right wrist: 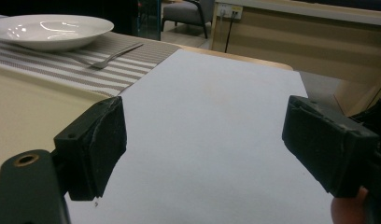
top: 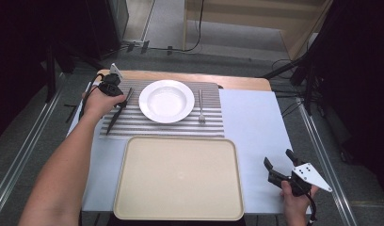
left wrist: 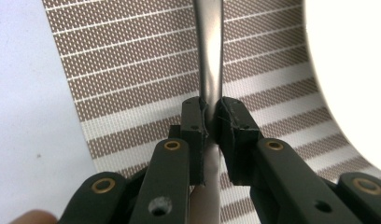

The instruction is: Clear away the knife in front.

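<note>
two pads of my left gripper [left wrist: 211, 122] are clamped on the slim metal handle of a knife [top: 118, 112], one pad on each flat side, with no gap showing in the left gripper view. the handle runs up between the jaws and on over the striped placemat [left wrist: 132, 70]. in the high view the knife slants across the left part of the placemat, just left of the white plate [top: 166, 100]; whether its far tip is clear of the mat i cannot tell.

my right gripper [top: 280, 165] hovers with its jaws spread wide and nothing between them, over the pale blue sheet [right wrist: 216, 116] to the right of the beige tray [top: 178, 178]. a fork [top: 201, 107] lies on the placemat to the right of the plate.

judged step: pick-up of the knife, grip established. next move, as i judge it: raise the knife level and clear of the mat, keep it off the plate rim, and carry it toward the tray. hold the clamp steady, since a thin smooth handle may pivot between the pads.
</note>
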Tool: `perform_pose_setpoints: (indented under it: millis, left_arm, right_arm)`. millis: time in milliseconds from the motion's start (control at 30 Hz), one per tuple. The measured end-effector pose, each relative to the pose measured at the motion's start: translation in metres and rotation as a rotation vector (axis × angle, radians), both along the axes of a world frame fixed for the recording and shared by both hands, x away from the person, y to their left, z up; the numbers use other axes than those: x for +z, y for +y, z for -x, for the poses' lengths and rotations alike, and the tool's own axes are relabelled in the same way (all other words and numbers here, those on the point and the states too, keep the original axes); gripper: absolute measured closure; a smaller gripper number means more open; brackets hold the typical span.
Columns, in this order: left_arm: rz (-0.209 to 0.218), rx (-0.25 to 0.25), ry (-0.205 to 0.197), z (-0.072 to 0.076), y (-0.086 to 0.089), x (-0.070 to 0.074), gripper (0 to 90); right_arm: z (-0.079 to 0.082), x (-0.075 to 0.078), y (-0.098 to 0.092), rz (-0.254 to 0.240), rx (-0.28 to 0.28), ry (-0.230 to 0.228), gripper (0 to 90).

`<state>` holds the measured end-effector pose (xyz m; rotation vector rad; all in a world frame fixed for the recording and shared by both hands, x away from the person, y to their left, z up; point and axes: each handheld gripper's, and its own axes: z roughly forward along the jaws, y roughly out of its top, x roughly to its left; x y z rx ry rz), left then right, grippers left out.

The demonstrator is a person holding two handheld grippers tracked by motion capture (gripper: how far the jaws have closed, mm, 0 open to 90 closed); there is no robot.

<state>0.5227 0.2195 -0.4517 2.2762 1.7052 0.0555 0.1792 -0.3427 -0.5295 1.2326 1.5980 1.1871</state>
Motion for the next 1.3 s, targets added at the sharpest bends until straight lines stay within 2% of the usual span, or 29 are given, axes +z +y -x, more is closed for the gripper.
perform_pose_setpoints:
  millis: [167, 200, 400, 667, 767, 867, 1100, 1300]
  left_arm:
    - [0.021, -0.009, -0.013, 0.006, 0.004, 0.007, 79.2]
    - [0.040, -0.014, -0.019, 0.009, 0.006, 0.010, 79.1]
    - [0.024, -0.058, -0.030, 0.024, 0.005, 0.016, 79.1]
    - [0.050, -0.089, -0.060, 0.044, 0.007, 0.026, 79.1]
    - [0.042, -0.104, -0.062, 0.049, 0.008, 0.029, 79.1]
    - [0.052, -0.114, -0.083, 0.061, 0.009, 0.034, 79.1]
    - [0.071, -0.141, -0.104, 0.078, 0.006, 0.041, 79.1]
    - [0.087, -0.182, -0.128, 0.101, -0.003, 0.047, 79.1]
  right_arm:
    - [0.000, 0.000, 0.000, 0.000, 0.000, -0.001, 14.9]
    - [0.000, 0.000, 0.000, 0.000, 0.001, -0.002, 14.9]
    - [0.001, 0.000, 0.000, -0.006, 0.006, -0.008, 14.6]
    - [0.002, 0.001, -0.002, -0.022, 0.017, -0.013, 13.6]
    - [0.002, 0.001, -0.002, -0.026, 0.025, -0.019, 13.4]
    - [0.003, 0.002, -0.003, -0.036, 0.032, -0.023, 13.4]
    - [0.003, 0.002, -0.003, -0.034, 0.033, -0.020, 13.4]
    - [0.003, 0.002, -0.003, -0.035, 0.031, -0.017, 13.3]
